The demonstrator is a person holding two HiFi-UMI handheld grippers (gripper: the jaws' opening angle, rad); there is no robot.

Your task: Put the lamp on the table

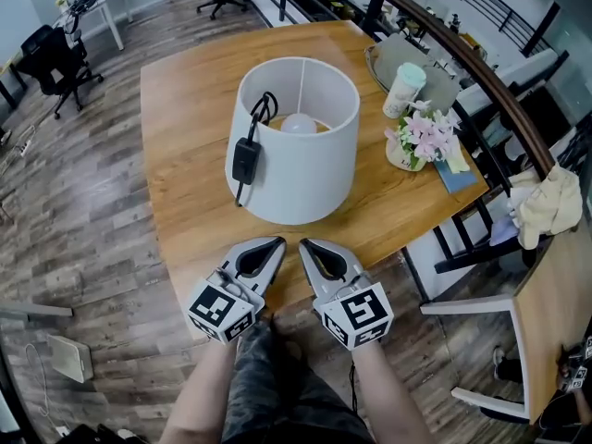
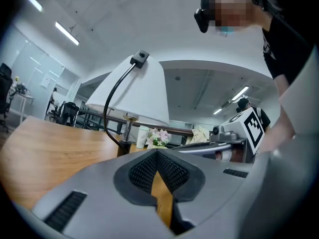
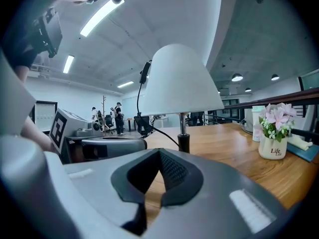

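The lamp stands upright on the wooden table, its white shade seen from above with the bulb inside and a black cord with a switch hanging down the shade's left side. Its dark stem and base show under the shade in the right gripper view, and the shade fills the left gripper view too. My left gripper and right gripper sit side by side at the table's near edge, just short of the lamp, tips close together. Both are shut with nothing between the jaws.
A small vase of pink flowers and a white cup stand at the table's right, next to a blue book. A dark handrail runs past the table's right side. A chair with a cloth stands lower right.
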